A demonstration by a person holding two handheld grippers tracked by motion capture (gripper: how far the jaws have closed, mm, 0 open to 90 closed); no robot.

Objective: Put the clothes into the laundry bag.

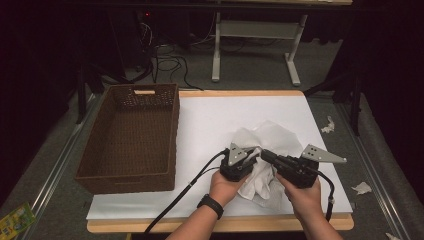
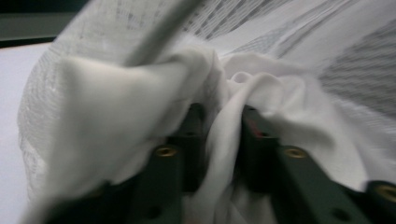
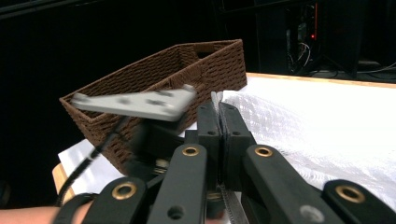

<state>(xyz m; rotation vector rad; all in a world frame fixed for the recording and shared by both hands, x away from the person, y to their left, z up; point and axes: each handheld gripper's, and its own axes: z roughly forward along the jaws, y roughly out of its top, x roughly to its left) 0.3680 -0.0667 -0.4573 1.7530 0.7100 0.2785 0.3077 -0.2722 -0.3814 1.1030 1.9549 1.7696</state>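
A crumpled white cloth (image 1: 272,135) lies on the white table top (image 1: 210,120), right of centre. My left gripper (image 1: 256,154) reaches into it from the left. In the left gripper view its jaws (image 2: 222,116) stand a little apart, with a loose fold of the cloth (image 2: 116,107) hanging between them. My right gripper (image 1: 266,156) comes in from the right, tip to tip with the left one. In the right gripper view it (image 3: 218,109) is shut on a thin edge of the cloth (image 3: 289,121). The left gripper's grey plate (image 3: 140,102) shows just beyond.
An empty brown wicker basket (image 1: 172,135) stands on the left part of the table, also visible as the basket (image 3: 187,70) behind the grippers. Scraps of paper (image 1: 362,188) lie on the floor at the right. A white table frame (image 1: 217,50) and cables sit beyond the far edge.
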